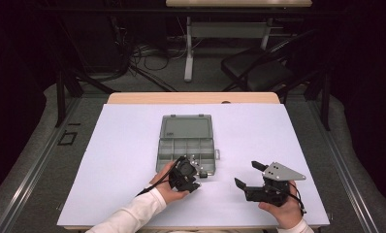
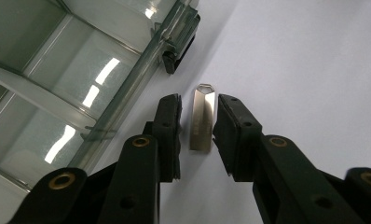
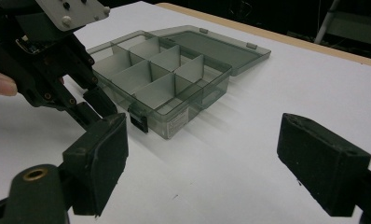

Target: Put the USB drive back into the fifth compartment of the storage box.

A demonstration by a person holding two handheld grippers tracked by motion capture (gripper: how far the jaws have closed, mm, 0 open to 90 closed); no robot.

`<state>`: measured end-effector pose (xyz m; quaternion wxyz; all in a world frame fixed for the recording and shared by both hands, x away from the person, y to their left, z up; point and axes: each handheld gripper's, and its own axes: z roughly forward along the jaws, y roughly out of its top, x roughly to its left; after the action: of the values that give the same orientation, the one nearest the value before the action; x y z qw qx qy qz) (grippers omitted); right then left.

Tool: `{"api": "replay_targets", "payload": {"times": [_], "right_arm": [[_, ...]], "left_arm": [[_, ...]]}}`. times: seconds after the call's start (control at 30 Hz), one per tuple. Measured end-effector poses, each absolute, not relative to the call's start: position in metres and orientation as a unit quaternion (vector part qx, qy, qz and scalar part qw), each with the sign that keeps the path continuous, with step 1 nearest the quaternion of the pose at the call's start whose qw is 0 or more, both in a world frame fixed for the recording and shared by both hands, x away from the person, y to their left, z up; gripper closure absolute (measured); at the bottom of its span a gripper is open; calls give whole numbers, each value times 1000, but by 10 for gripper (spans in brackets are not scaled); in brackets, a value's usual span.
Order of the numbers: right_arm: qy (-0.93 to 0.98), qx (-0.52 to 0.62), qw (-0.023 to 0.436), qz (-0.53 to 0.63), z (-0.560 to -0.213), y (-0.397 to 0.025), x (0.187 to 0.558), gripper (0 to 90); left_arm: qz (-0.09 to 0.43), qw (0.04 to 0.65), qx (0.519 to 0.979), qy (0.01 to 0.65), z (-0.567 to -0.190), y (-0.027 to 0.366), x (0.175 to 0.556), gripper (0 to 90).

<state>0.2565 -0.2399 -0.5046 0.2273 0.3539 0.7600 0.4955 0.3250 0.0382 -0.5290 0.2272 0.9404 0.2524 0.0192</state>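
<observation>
One open compartment box [image 1: 186, 141] sits mid-table; at its five o'clock corner the left gripper [image 2: 197, 123] straddles a small metal USB stick [image 2: 202, 120] lying on the table, jaws apart. Looks like the pickup: close squarely. Right gripper [image 1: 249, 177] waits, jaws wide.

White sleeves, blk grippers, brass screws

Your high view looks forward and down over the whole table [image 1: 133, 160]. Your left gripper view points steeply down, very close to the compartment box [image 2: 58, 70]. Your right gripper view sits low, facing across the table; it shares that box [image 3: 174, 79] and the left gripper [image 3: 88, 100] with the high view.
</observation>
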Motion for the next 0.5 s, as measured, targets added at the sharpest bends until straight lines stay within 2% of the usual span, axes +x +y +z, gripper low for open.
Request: {"api": "replay_targets", "payload": {"times": [0.5], "right_arm": [[761,354,225,494,-505,-240,257,163]], "left_arm": [[23,213,946,243,-531,33,324,721]]}}
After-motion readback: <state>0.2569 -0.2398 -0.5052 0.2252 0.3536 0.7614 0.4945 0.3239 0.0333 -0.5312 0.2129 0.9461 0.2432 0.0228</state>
